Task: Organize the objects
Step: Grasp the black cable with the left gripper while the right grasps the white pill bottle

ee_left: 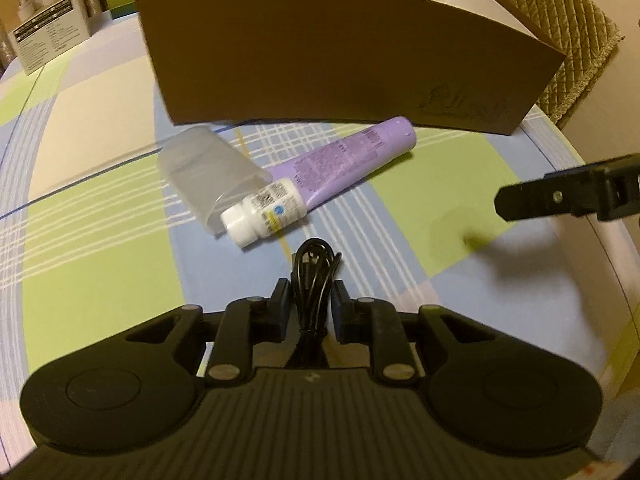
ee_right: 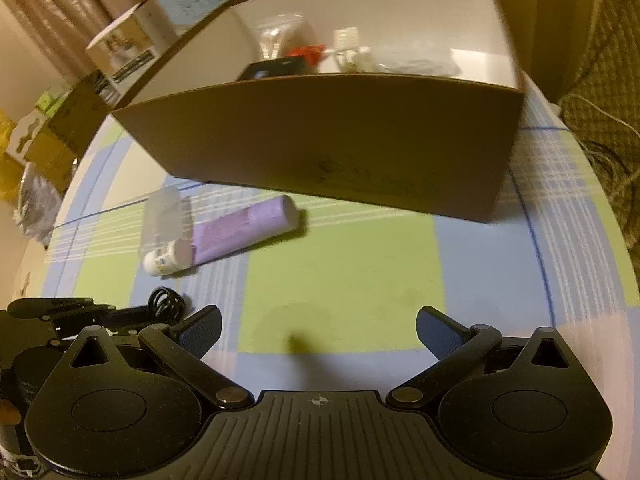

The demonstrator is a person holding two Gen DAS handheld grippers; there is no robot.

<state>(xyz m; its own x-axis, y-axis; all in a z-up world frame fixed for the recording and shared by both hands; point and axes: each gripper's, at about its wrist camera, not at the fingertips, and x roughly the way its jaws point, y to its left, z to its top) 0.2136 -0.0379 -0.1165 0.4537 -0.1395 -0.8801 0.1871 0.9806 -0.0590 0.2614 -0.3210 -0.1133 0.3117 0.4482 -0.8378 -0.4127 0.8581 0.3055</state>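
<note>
My left gripper (ee_left: pixel 311 298) is shut on a coiled black cable (ee_left: pixel 314 268), held just above the checked tablecloth; the cable's loop (ee_right: pixel 166 303) also shows at the left of the right wrist view. Ahead lie a purple tube (ee_left: pixel 344 162), a small white bottle (ee_left: pixel 264 216) and a clear plastic cup (ee_left: pixel 210 176) on its side, all touching. Behind them stands an open brown cardboard box (ee_left: pixel 352 68). My right gripper (ee_right: pixel 318 330) is open and empty over the cloth, in front of the box (ee_right: pixel 340 148); its finger (ee_left: pixel 560 196) enters the left wrist view from the right.
The box holds several small items, among them a black object (ee_right: pixel 276 69) and clear bags (ee_right: pixel 420 62). Printed cartons (ee_left: pixel 44 28) stand at the table's far left. A quilted chair back (ee_left: pixel 560 40) is at the right. The round table edge (ee_right: pixel 624 248) curves close on the right.
</note>
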